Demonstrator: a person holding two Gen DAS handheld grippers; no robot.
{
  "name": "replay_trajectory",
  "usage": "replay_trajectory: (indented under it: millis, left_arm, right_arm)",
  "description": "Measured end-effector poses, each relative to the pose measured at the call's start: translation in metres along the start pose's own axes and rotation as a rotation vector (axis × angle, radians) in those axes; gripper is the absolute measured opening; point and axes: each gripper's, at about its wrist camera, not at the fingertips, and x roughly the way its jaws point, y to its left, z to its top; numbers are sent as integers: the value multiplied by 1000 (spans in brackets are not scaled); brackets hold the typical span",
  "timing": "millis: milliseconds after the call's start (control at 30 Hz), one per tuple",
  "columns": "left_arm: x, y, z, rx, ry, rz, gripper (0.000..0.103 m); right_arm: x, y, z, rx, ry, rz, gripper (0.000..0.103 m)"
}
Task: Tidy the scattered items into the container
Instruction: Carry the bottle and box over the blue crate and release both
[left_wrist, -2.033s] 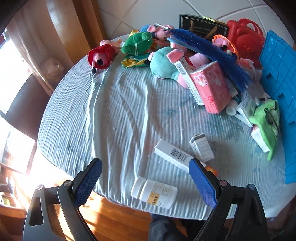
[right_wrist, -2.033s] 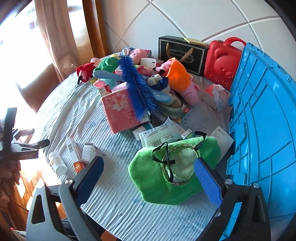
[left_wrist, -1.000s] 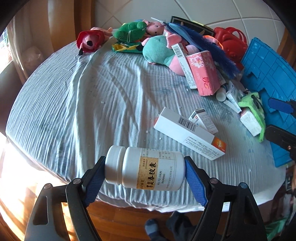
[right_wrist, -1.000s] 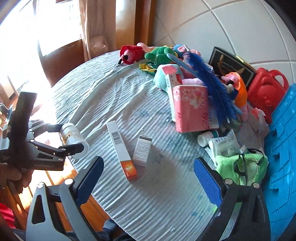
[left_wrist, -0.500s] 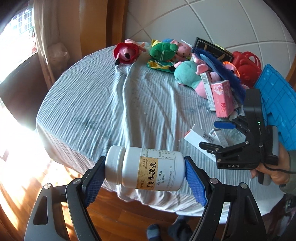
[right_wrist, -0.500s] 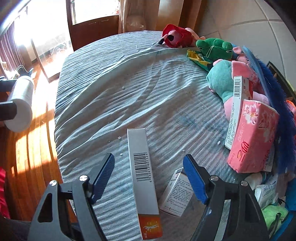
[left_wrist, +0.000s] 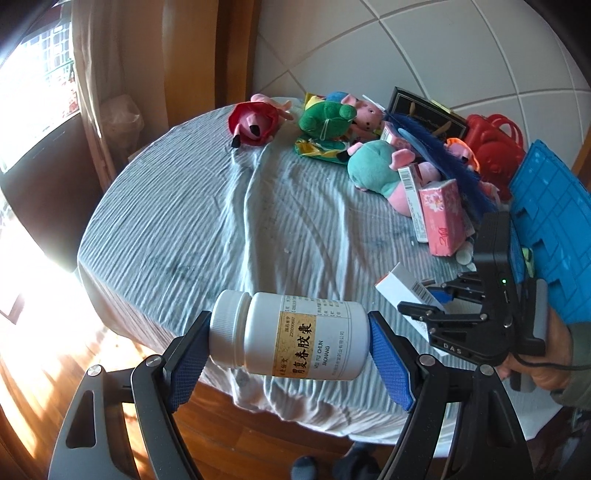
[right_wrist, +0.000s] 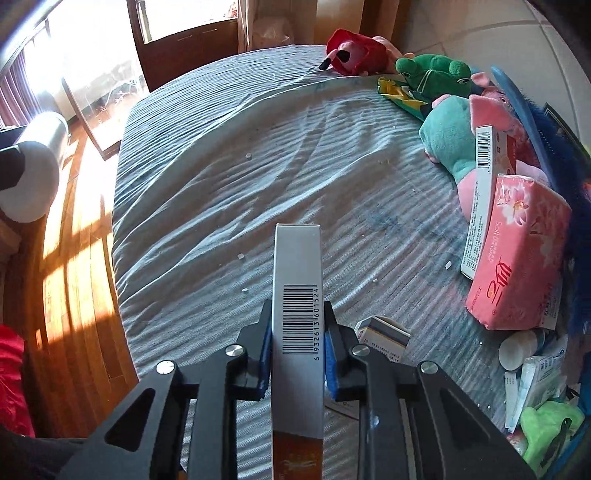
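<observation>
Barely begun: two items in hand, nothing visibly in the blue container (left_wrist: 550, 221) yet.
Left gripper (left_wrist: 288, 350) clamps the white pill bottle (left_wrist: 291, 338) off the worktop (left_wrist: 221, 206); right gripper (right_wrist: 297, 354) jaws are closing on the long barcoded box (right_wrist: 297, 295); plush toys (left_wrist: 373, 170) and packets remain scattered.

Right gripper (right_wrist: 297, 350) jaws closing on long box (right_wrist: 297, 306).

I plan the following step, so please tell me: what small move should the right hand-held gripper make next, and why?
Probably lift: the right hand-held gripper is closing on the long white barcoded carton, pads at its sides, and the carton still lies on the grey-blue ribbed tablecloth.
</observation>
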Motion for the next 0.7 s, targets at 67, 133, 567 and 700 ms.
replay_trajectory:
  millis: [67,133,567,700]
  left_arm:
    - [-3,-2,6,4,-10,3,81]
    - [-6,-4,12,5,-21,6,81]
    - [-49,-26,64,27,-100,27,81]
    - [-64,-39,82,35,-141,26,81]
  right_arm:
    - [-11,-3,3,16,-14,-4,22]
    - [-24,-7,8,35,-31,-10,22]
    - [-138,-33,29,143,-182,-38,22]
    - [-174,-36,31,147,-230,-41,22]
